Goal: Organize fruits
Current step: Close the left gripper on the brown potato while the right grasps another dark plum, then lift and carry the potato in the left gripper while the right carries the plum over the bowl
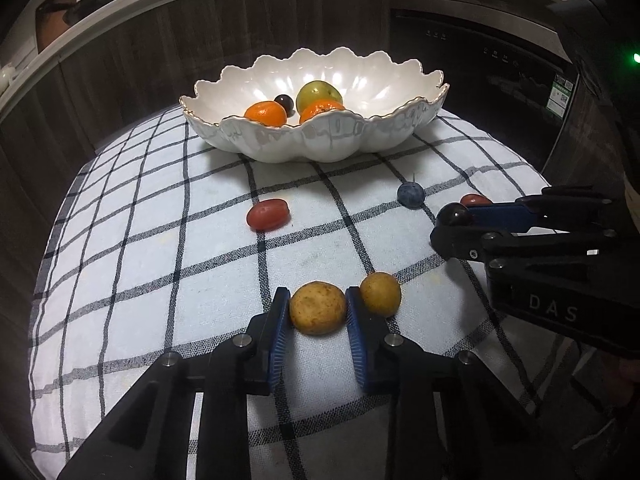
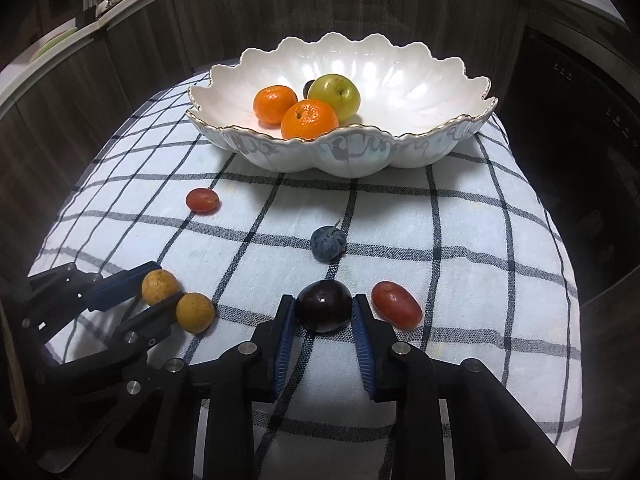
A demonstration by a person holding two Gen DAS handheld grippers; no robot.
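My left gripper [image 1: 318,300] is shut on a tan round fruit [image 1: 318,308] that rests on the checked cloth [image 1: 160,240]. A second tan fruit [image 1: 380,294] lies just outside its right finger. My right gripper [image 2: 323,300] is shut on a dark purple fruit [image 2: 323,306], also down on the cloth. Loose on the cloth are a red grape [image 2: 203,200], a blue fruit [image 2: 328,243] and another red grape [image 2: 396,310] beside the right gripper's right finger. Behind them, the white scalloped bowl [image 2: 340,156] holds two oranges, a green fruit and a dark grape.
The cloth covers a rounded table whose edges fall away on all sides. Dark wooden cabinet fronts [image 1: 120,60] stand behind, with a black appliance [image 1: 480,72] at the right. The two grippers sit side by side near the front edge.
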